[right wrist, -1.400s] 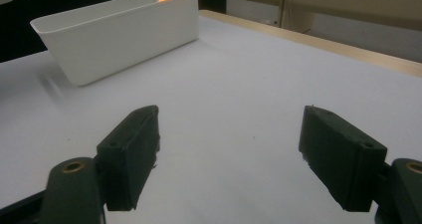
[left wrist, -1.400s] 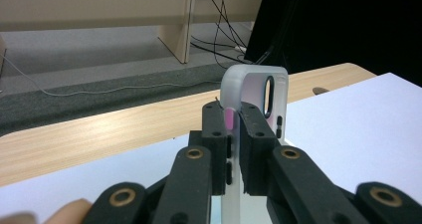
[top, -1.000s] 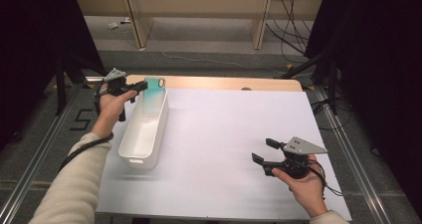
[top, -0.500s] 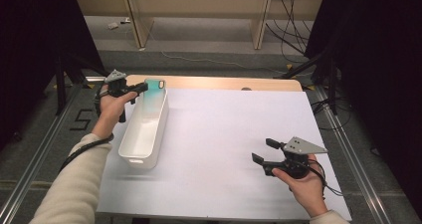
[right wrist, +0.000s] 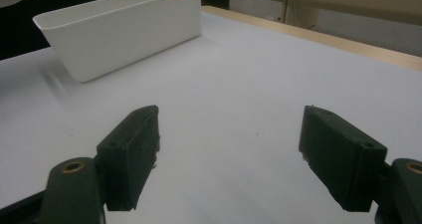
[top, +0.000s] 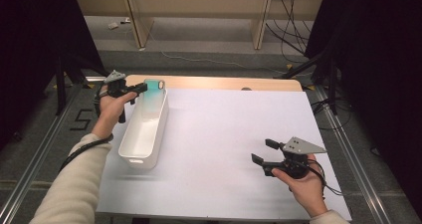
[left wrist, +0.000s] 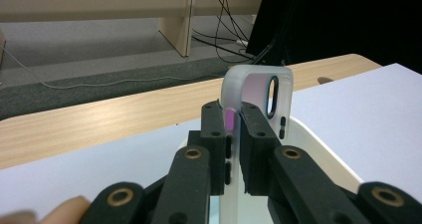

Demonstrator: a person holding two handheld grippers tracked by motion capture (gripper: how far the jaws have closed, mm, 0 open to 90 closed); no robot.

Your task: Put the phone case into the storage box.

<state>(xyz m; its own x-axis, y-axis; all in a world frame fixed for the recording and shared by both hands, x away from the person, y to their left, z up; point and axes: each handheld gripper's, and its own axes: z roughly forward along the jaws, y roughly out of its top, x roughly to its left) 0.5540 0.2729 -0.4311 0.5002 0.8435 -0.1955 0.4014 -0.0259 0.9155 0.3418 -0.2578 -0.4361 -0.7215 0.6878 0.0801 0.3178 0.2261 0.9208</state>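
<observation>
The left gripper [left wrist: 233,134] pinched a translucent teal phone case [top: 153,98] upright inside the long white plastic bin [top: 144,134], not yet released; the right gripper [top: 264,152] hovered, jaws spread

One phone case [top: 154,95]; one white bin [top: 144,134]; two grippers.

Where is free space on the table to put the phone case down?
The white sheet is bare between the bin and the right gripper, and beyond that gripper to the far wooden edge. It is crowded only at the bin's far end, where the left gripper holds the case.
</observation>
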